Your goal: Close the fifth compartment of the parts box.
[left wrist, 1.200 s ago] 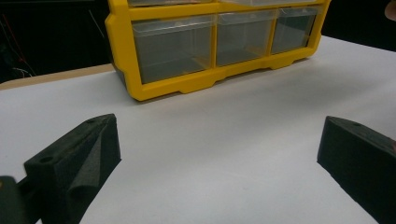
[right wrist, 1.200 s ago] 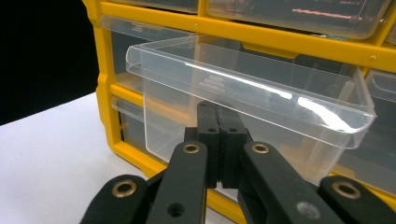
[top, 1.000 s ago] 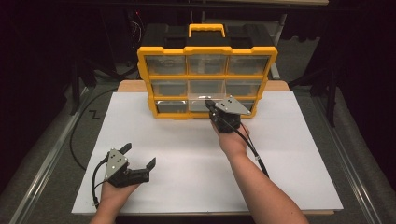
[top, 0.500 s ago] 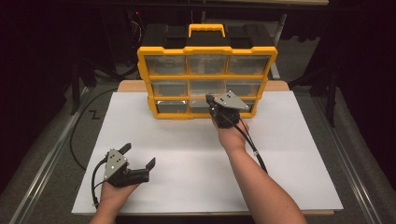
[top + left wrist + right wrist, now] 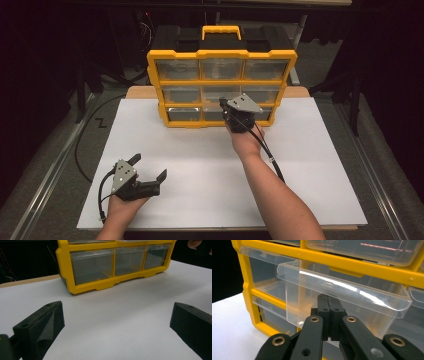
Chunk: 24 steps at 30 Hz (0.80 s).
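- Looking down from the high view, my right gripper (image 5: 235, 114) is up against the front of the yellow organizer (image 5: 220, 82), at the middle column between its middle and bottom rows. My left gripper (image 5: 147, 172) rests on the white sheet (image 5: 200, 165) near the front edge, well apart from the cabinet, jaws spread and holding nothing. The sheet covers a wooden table (image 5: 137, 92), bare of anything else. Dark floor, cables and stands ring it.

- From the left gripper view, my two black jaws stand wide apart over bare white sheet (image 5: 120, 322), with the bottom row of the organizer (image 5: 110, 265) ahead; those clear drawers look empty.

- From the right gripper view, my right gripper (image 5: 329, 315) has its jaws pressed together just under the lip of a clear drawer (image 5: 332, 297) that juts out from the yellow frame (image 5: 372, 270). Whether they pinch the drawer's front wall or merely sit shut against it, I cannot quite tell. To do this well I judge I should pull straight and level, so the drawer does not bind or the cabinet slide.
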Motion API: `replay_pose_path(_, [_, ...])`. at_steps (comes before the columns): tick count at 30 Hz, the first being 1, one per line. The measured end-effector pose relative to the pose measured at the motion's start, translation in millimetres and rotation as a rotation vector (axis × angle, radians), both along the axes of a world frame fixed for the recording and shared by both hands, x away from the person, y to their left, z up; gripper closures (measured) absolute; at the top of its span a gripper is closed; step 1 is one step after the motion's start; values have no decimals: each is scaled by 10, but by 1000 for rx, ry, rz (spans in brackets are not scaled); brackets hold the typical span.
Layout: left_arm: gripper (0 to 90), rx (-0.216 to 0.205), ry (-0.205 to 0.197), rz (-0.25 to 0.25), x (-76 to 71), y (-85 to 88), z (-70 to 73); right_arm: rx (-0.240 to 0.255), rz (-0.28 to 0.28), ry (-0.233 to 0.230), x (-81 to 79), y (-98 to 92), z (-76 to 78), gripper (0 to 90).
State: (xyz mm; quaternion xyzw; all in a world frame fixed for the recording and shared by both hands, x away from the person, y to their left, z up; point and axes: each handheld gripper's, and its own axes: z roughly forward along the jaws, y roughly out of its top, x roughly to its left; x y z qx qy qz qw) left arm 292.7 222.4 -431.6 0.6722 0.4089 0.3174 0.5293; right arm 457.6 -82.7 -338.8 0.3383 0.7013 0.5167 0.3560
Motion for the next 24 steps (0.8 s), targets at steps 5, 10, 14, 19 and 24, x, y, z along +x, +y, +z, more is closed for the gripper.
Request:
replay_pose_path(5, [1,-1,2,0,5,4,-2,-3,-4,0,43,29,3,900])
replay_pose_path(10, [1,3,8,-2,13,0,-8,-1,-6,0,73,49,-8,900])
replay_pose_path(14, [1,3,6,-2,10,-6,-8,-6,-12,1,112,59,-16,900])
replay_pose_path(19, [1,4,4,-4,14,-1,-7,-2,-24,0,155,65,-5,900])
replay_pose_path(24, [1,-2,3,-4,20,3,-7,-13,-24,2,192,84,21,900])
